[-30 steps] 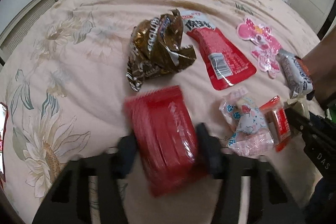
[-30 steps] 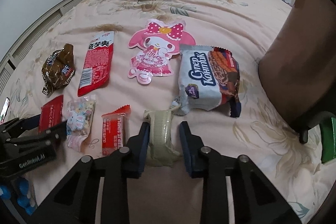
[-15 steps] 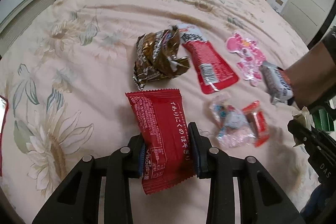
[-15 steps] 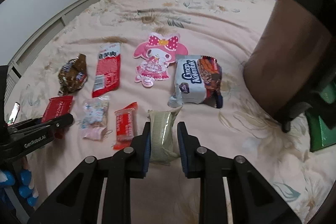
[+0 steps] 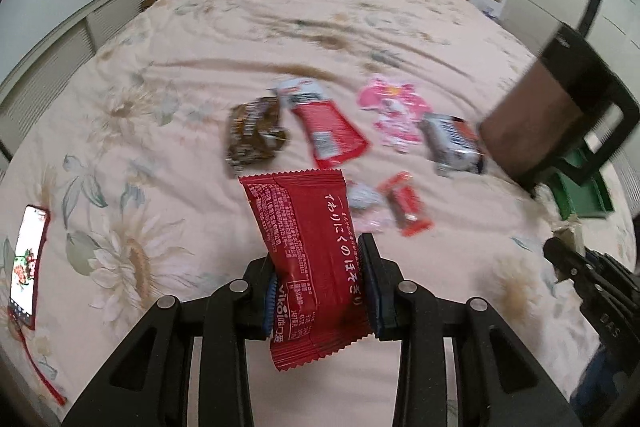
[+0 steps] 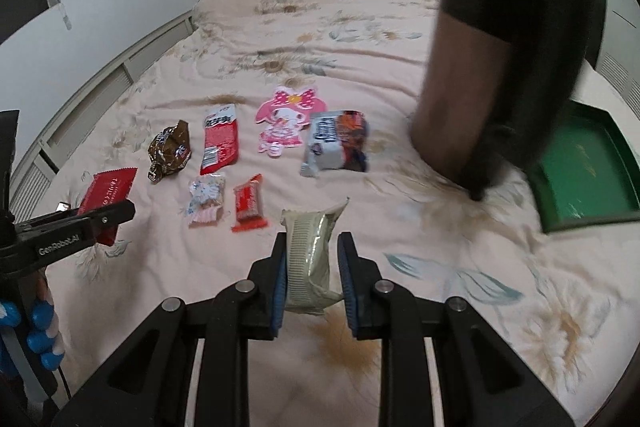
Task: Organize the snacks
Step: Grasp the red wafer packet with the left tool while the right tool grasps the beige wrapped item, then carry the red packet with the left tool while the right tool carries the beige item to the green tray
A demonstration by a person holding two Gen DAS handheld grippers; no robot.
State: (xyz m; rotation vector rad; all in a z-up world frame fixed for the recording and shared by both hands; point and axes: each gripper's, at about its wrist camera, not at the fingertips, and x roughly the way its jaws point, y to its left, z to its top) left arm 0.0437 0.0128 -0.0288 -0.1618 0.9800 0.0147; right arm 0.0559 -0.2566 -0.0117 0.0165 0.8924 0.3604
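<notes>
Left wrist view: left gripper [image 5: 320,291] jaws clamped on red snack packet [image 5: 306,247], lifted above floral bed cover [image 5: 160,75]. Beyond, blurred: brown wrapper [image 5: 252,137], red-and-white pouch [image 5: 326,125], pink character card [image 5: 394,113], small red bar [image 5: 406,205]. Phone [image 5: 26,275] at left edge.

Right wrist view: right gripper [image 6: 312,275] jaws closed tight on pale green wafer packet [image 6: 310,255], held over bed. Green tray [image 6: 584,167] at right. Grey-and-orange biscuit pack [image 6: 336,141] near card, pale pink candy bag [image 6: 206,199] beside small red bar.
</notes>
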